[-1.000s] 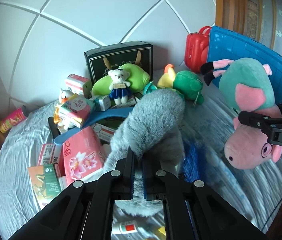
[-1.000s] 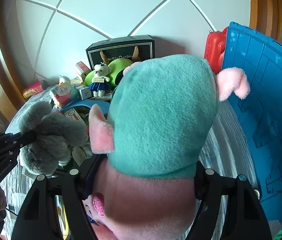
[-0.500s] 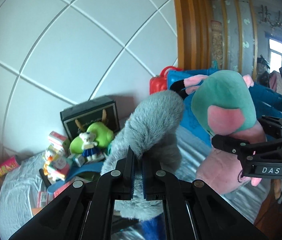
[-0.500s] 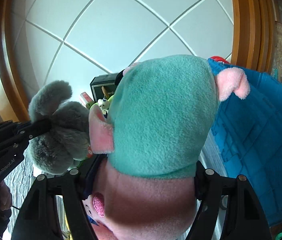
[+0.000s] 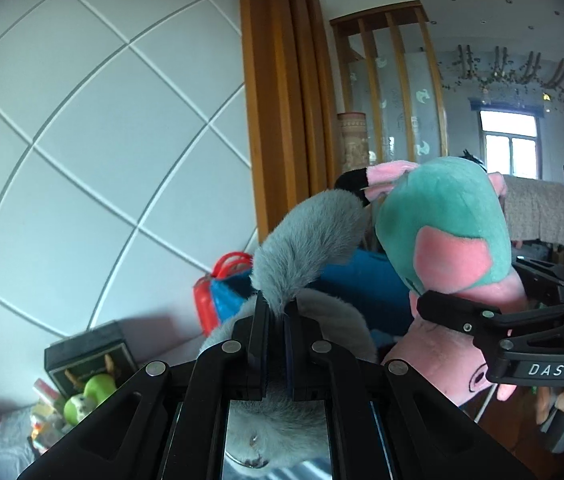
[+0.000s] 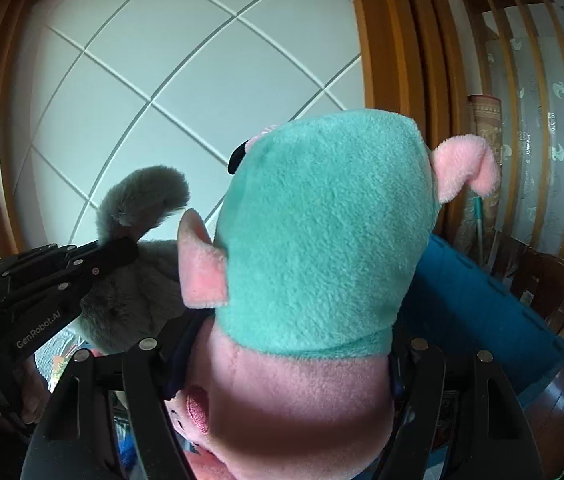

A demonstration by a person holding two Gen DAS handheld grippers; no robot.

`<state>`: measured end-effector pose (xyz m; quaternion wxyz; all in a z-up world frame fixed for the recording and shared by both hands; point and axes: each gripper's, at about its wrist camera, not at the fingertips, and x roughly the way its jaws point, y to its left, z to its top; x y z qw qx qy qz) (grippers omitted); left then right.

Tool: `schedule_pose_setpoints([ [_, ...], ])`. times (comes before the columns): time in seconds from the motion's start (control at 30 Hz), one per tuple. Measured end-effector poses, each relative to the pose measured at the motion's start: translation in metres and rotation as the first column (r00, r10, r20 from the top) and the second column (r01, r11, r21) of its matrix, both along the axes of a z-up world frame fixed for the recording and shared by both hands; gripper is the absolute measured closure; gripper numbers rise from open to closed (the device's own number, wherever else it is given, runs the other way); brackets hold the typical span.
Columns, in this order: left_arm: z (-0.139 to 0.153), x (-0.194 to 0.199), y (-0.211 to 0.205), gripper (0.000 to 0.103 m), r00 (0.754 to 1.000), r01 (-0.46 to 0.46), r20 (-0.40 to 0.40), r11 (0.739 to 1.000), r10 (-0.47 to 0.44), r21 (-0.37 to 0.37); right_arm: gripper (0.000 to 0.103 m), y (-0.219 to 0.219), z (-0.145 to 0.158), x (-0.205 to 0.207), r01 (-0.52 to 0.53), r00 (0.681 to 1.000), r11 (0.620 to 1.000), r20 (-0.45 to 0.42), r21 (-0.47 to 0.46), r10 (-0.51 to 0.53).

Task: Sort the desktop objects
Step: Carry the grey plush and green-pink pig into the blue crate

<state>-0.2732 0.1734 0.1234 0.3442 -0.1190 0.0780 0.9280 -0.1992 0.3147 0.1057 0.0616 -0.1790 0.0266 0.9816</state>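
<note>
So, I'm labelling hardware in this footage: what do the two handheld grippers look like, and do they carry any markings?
Both are matte black plastic with silver rivets along angular linkage arms. The left gripper reads "GenRobot.AI" in pale lettering and has a small red dot near its flat fingers. The right gripper bears a grey band reading "DAS", with a white cable below.

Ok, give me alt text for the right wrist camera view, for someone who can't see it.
A pink pig plush in a teal dress fills the view, clamped between the right gripper's black fingers. To its left, the left gripper pinches a grey furry plush. Behind them are a white panelled wall and a blue crate.
</note>
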Motion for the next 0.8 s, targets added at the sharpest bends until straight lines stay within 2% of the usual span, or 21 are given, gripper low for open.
schedule_pose_setpoints([
  [0.07,0.006,-0.002,0.044,0.098,1.0,0.019,0.017,1.0,-0.019,0.006,0.031,0.04,0.006,-0.001,0.035,0.999,0.999,0.014,0.012,-0.036],
  [0.23,0.006,-0.026,0.141,0.098,0.998,-0.009,0.055,0.999,0.011,-0.041,0.031,0.129,0.005,-0.031,0.096,0.989,0.995,0.11,0.023,-0.098],
  [0.4,0.002,-0.065,0.209,0.09,0.991,-0.093,0.087,0.988,0.105,-0.125,0.029,0.203,-0.008,-0.081,0.149,0.966,0.989,0.215,-0.014,-0.143],
  [0.5,0.005,-0.077,0.223,0.075,0.988,-0.121,0.085,0.985,0.132,-0.119,0.029,0.233,-0.011,-0.1,0.162,0.958,0.985,0.249,-0.061,-0.142],
  [0.57,0.008,-0.078,0.226,0.059,0.987,-0.137,0.074,0.985,0.146,-0.108,0.029,0.241,-0.004,-0.1,0.172,0.961,0.983,0.228,-0.057,-0.155],
  [0.63,0.011,-0.08,0.229,0.047,0.985,-0.153,0.063,0.983,0.159,-0.097,0.026,0.243,0.006,-0.094,0.167,0.969,0.985,0.194,-0.051,-0.155],
  [0.8,0.013,-0.067,0.221,0.038,0.985,-0.164,0.046,0.983,0.168,-0.077,0.024,0.229,0.027,-0.079,0.147,0.983,0.989,0.114,-0.022,-0.144],
])
